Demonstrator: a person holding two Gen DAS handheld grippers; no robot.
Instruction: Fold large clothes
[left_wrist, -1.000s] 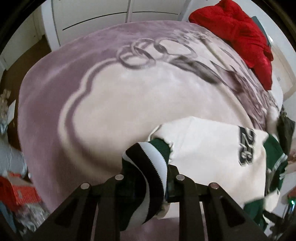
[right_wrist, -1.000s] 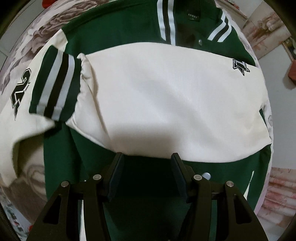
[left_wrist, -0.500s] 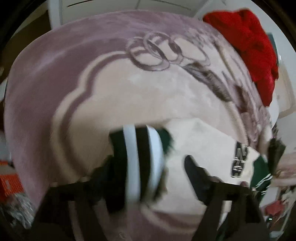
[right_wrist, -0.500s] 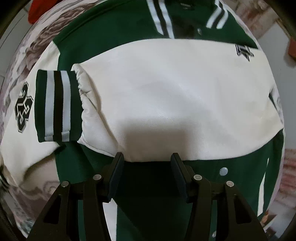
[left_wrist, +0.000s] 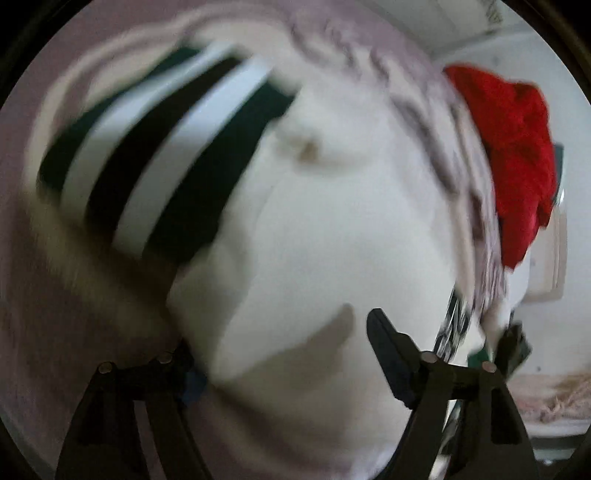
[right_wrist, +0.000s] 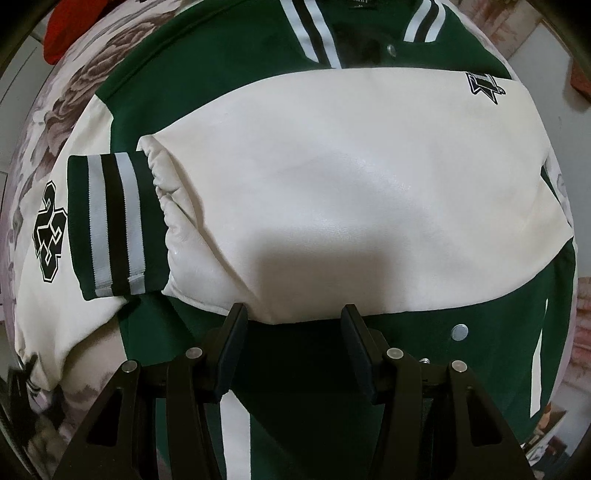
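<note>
A green and cream varsity jacket (right_wrist: 207, 85) lies on a bed. One cream sleeve (right_wrist: 351, 192) is folded across its front, with its striped cuff (right_wrist: 110, 225) lying over the other sleeve with the "23" patch (right_wrist: 48, 232). My right gripper (right_wrist: 291, 325) is open just above the jacket's green body, below the folded sleeve. The left wrist view is blurred. There my left gripper (left_wrist: 277, 347) is open over the other cream sleeve (left_wrist: 314, 240), whose striped cuff (left_wrist: 159, 155) lies free ahead of the fingers.
A mauve patterned blanket (left_wrist: 55, 314) covers the bed and also shows in the right wrist view (right_wrist: 62, 110). A red garment (left_wrist: 517, 155) lies at the far side of the bed. White cabinets and a wall stand behind.
My left gripper has opened and let go of the striped cuff, which now lies ahead of it. The left view swung sharply. My right gripper stayed open and drew back slightly over the jacket.
</note>
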